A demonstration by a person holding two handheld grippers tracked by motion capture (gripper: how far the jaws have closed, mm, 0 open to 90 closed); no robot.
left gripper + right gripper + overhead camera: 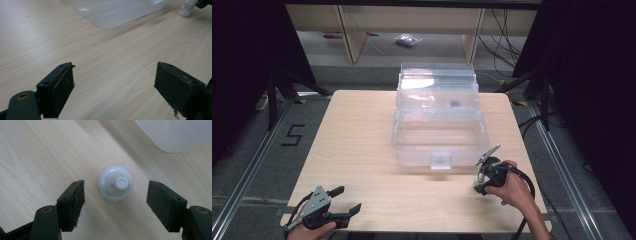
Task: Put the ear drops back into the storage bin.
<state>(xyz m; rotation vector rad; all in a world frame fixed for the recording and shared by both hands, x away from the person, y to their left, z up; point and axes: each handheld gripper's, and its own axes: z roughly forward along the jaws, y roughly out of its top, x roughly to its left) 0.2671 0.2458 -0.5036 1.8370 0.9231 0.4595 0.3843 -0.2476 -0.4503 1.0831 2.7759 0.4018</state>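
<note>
A small white bottle point(115, 183) stands upright on the wooden table point(362, 140), seen from above in the right gripper view, its cap towards the camera. My right gripper point(115, 189) points down over it, open, one jaw on each side with a gap to the bottle on both. In the high view the right gripper point(481, 184) is near the table's front right, just in front of a clear plastic box point(439, 120). The left gripper view has the bottle point(186, 7) far off. My left gripper point(348, 199) rests open at the front left, nothing between its jaws.
The clear box stands in the middle of the table with its lid tipped open towards the back and a small dark object inside. Its rounded corner point(175, 135) lies close to the bottle. Beyond the table are wooden furniture legs, cables and black stands.
</note>
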